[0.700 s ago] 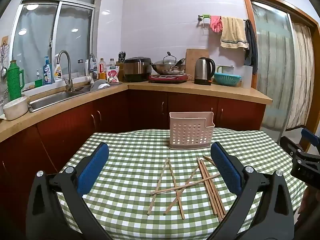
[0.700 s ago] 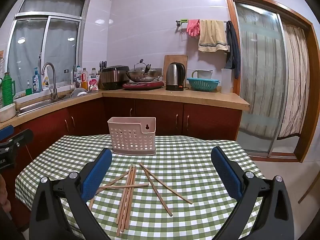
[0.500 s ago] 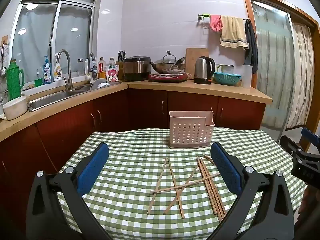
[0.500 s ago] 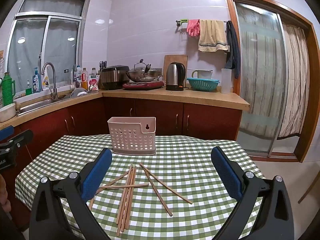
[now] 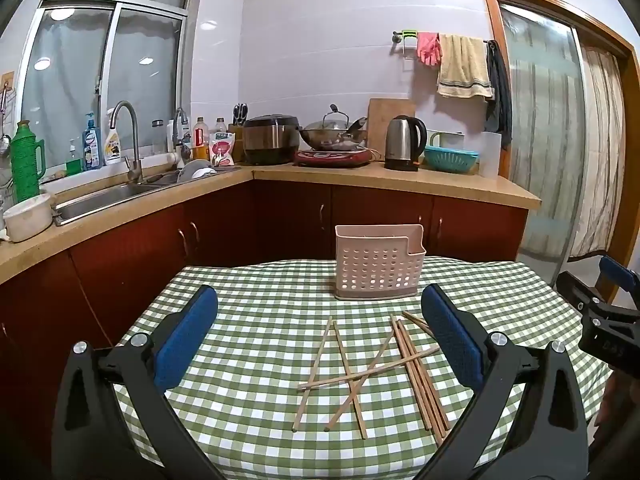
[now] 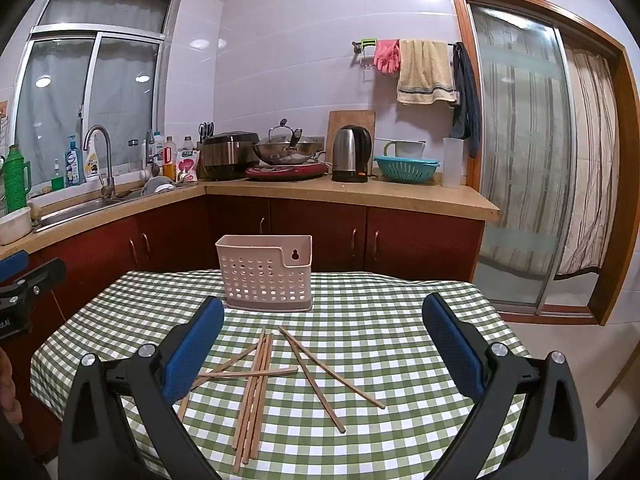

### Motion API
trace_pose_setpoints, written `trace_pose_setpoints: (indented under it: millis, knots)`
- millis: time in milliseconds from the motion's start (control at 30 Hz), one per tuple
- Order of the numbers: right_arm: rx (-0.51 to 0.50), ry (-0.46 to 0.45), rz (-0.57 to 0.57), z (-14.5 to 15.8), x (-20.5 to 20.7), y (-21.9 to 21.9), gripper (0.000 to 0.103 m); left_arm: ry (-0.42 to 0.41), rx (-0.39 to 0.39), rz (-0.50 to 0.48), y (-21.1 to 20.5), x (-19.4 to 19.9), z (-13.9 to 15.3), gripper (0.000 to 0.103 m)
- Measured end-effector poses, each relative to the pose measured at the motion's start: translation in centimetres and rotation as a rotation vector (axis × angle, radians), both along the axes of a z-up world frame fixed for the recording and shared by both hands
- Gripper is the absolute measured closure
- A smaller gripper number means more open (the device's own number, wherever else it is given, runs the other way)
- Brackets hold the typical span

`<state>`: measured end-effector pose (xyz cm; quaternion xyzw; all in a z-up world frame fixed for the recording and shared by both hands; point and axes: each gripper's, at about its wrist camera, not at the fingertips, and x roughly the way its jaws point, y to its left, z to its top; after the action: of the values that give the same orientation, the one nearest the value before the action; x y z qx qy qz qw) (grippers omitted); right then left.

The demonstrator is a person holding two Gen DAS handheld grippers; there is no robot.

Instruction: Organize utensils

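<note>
Checked tablecloth (image 5: 248,320), scattered chopsticks (image 5: 352,376), left tongs (image 5: 320,320) and right tongs (image 6: 322,328) spread wide, holding nothing

On the far counter (image 5: 400,178) a steel kettle (image 5: 403,142) stands right of the wok (image 5: 332,136), a teal colander (image 5: 451,158) further right

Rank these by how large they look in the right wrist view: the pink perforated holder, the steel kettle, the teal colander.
1. pink perforated holder, though it is nearest the camera.
2. teal colander and steel kettle look alike; unranked.
</note>
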<state>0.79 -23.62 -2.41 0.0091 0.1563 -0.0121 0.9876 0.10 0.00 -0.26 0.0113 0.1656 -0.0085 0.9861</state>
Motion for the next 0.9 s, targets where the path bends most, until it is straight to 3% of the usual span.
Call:
trace_pose_setpoints:
  millis: [900]
  knots:
    - [0.0, -0.003, 0.0, 0.7, -0.4, 0.0, 0.006, -0.007, -0.007, 0.007, 0.4, -0.4, 1.1, 0.004]
